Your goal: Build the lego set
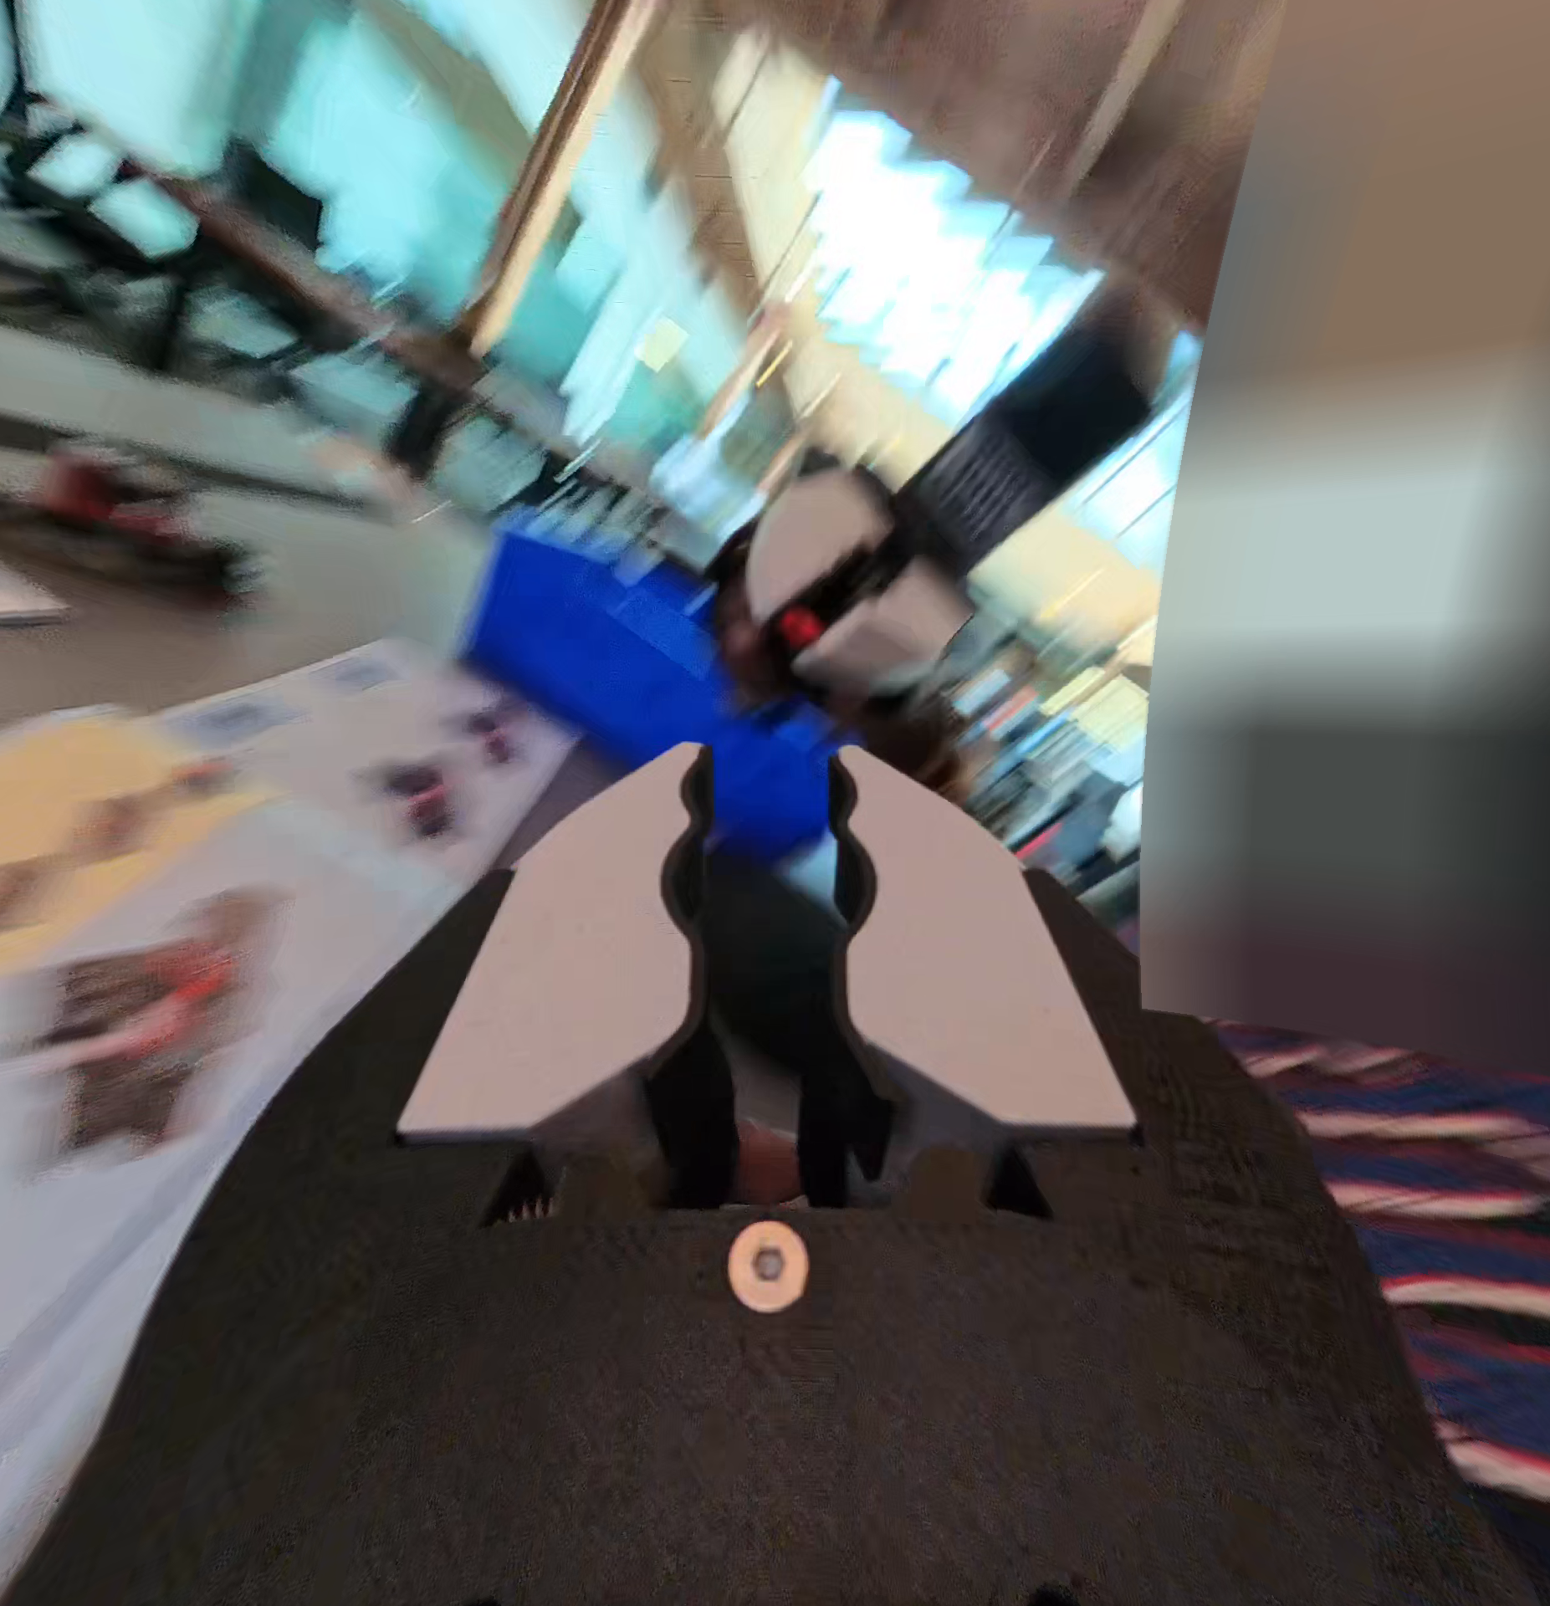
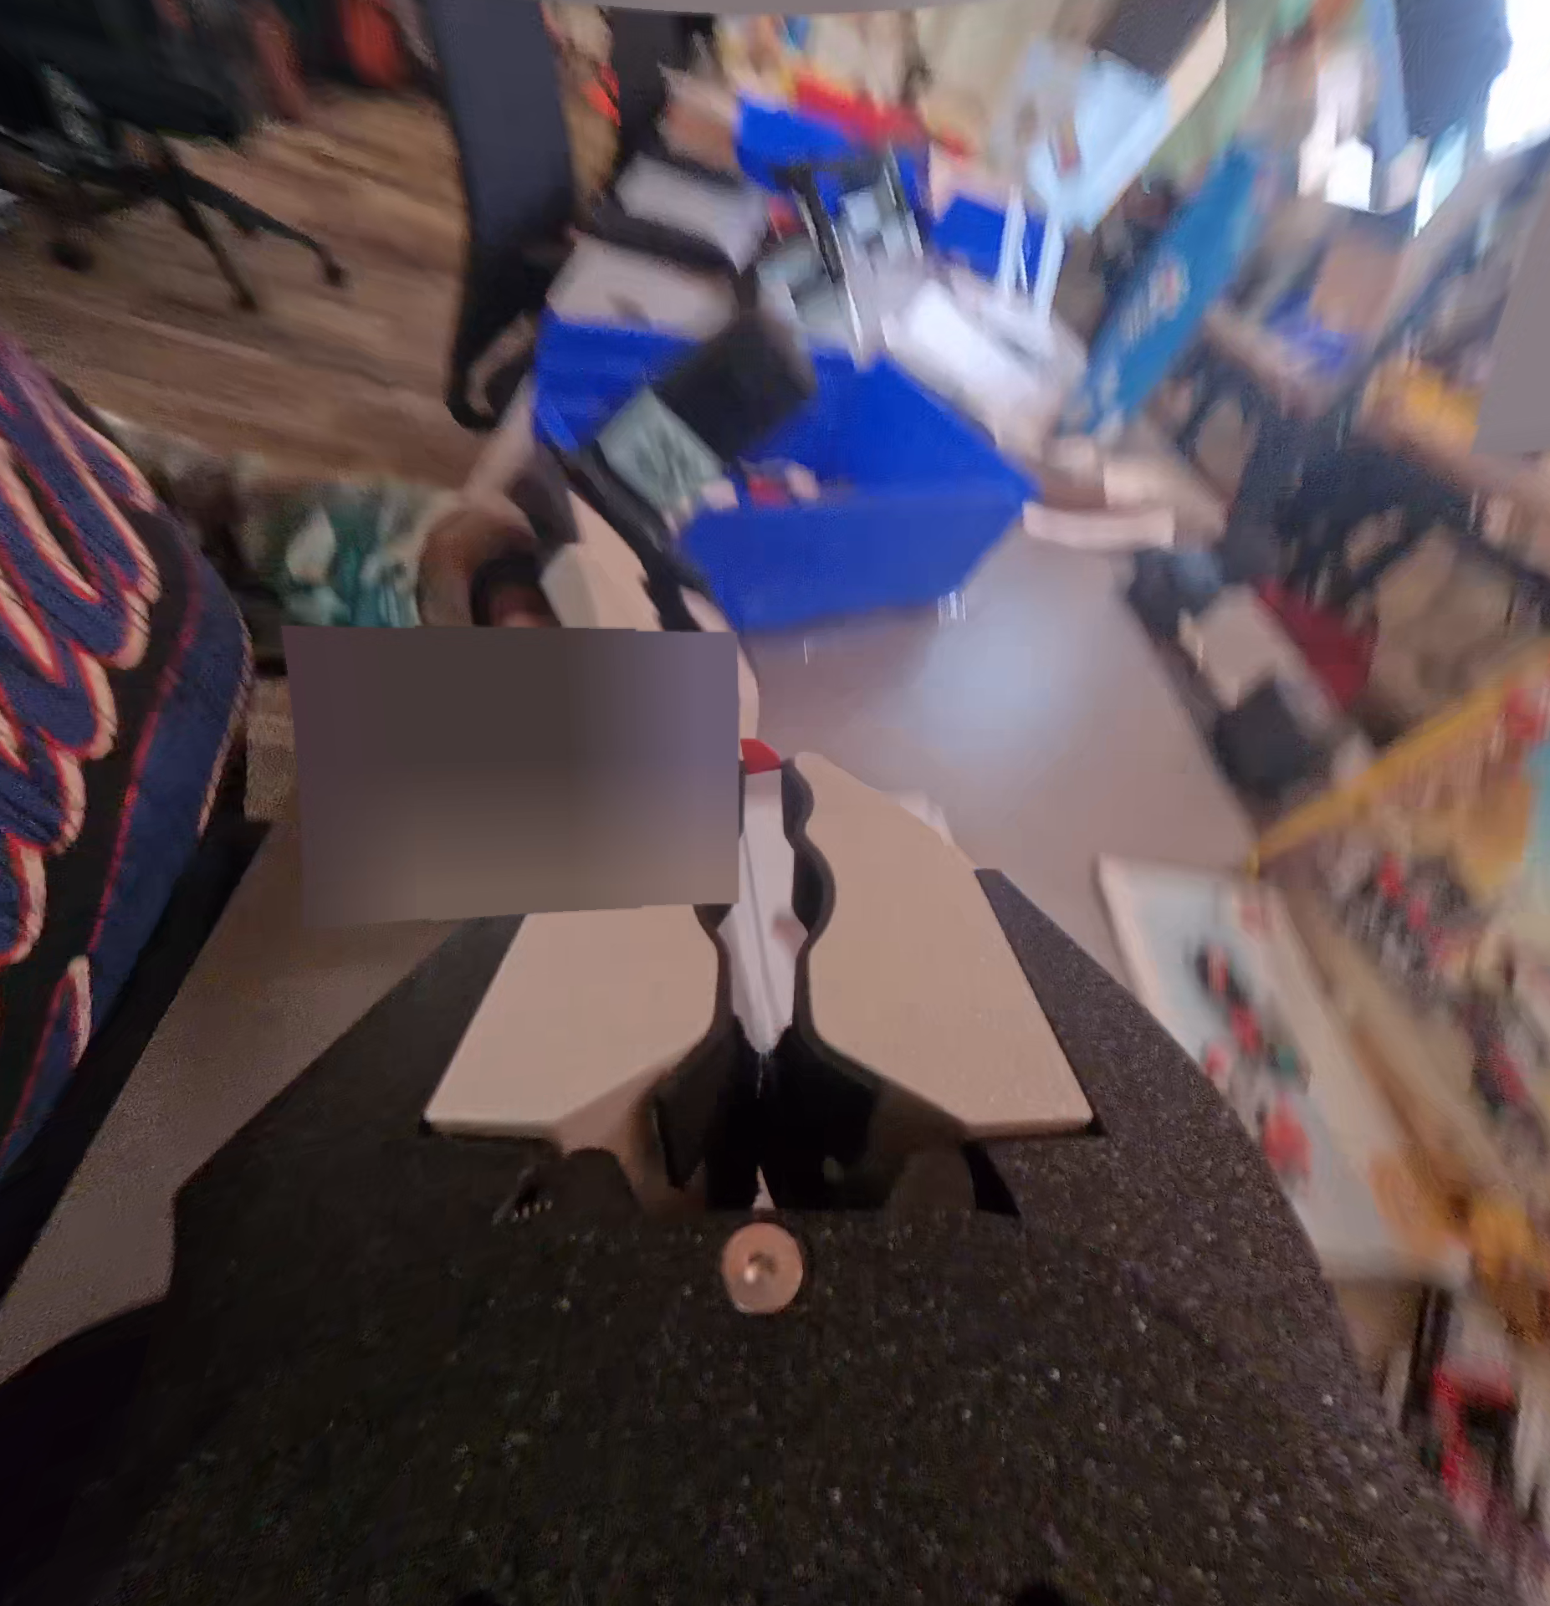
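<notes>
Both views are motion-blurred. My left gripper (image 1: 771,769) is open and empty, held up in the air and pointing at a blue bin (image 1: 615,643). My right gripper (image 2: 764,766) is shut on a small red lego piece (image 2: 758,754) that sticks out at its tips. A white strip shows between its fingers; I cannot tell what it is. A mosaic patch hides the tip of its left finger. The right gripper also shows in the left wrist view (image 1: 828,600), just beyond my left fingers, with the red piece (image 1: 801,624) between its jaws.
An open instruction booklet (image 1: 232,826) lies on the grey table (image 2: 1014,695); it also shows in the right wrist view (image 2: 1232,999), beside a colourful lego box (image 2: 1449,869). The blue bin (image 2: 841,521) holds mixed items. A knitted sleeve (image 2: 41,695) is at the left. My left and right fingertips are right by each other.
</notes>
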Action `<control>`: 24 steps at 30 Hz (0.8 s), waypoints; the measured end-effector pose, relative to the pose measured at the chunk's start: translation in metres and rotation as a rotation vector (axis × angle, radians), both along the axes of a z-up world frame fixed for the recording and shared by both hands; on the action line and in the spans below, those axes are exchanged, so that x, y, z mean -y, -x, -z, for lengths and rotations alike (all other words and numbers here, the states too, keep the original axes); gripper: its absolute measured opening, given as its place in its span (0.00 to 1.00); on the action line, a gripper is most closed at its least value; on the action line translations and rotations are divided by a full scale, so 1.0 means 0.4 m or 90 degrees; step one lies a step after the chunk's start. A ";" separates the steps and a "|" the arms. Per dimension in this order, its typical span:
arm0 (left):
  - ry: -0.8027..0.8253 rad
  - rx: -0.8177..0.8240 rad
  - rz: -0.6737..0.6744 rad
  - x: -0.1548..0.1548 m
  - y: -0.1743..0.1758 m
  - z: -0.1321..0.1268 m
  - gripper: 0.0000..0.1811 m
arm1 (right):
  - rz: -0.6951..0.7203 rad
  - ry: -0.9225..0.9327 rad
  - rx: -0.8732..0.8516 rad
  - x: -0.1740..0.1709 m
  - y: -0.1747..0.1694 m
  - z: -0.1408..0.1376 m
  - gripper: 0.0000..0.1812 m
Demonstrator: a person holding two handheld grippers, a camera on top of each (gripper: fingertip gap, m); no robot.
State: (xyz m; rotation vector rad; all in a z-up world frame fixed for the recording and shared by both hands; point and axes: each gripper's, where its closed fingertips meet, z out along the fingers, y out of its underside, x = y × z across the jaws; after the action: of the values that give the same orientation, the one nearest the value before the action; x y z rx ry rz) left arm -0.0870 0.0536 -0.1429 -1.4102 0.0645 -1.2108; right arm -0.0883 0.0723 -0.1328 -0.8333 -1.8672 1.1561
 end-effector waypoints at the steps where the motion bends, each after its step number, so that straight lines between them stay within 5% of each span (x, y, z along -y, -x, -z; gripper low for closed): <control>1: 0.036 -0.178 -0.040 -0.017 0.005 0.071 0.16 | 0.048 0.013 0.060 -0.032 -0.018 0.050 0.04; 4: 0.100 -0.577 -0.063 -0.042 0.029 0.225 0.21 | 0.170 0.062 0.239 -0.091 -0.071 0.212 0.04; 9: 0.109 -0.756 0.043 -0.082 -0.027 0.330 0.21 | 0.248 0.136 0.385 -0.081 -0.112 0.365 0.04; 17: 0.119 -0.793 0.100 -0.110 -0.044 0.367 0.16 | 0.283 0.158 0.396 -0.070 -0.097 0.387 0.04; 24: 0.134 -0.788 0.138 -0.099 -0.050 0.381 0.14 | 0.166 0.040 0.321 -0.055 -0.092 0.362 0.04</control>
State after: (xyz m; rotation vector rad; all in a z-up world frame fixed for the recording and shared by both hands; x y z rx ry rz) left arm -0.0669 0.0933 -0.2951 -2.1887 0.9785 -0.3399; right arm -0.0516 0.0943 -0.2775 -1.4620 -2.0390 0.8977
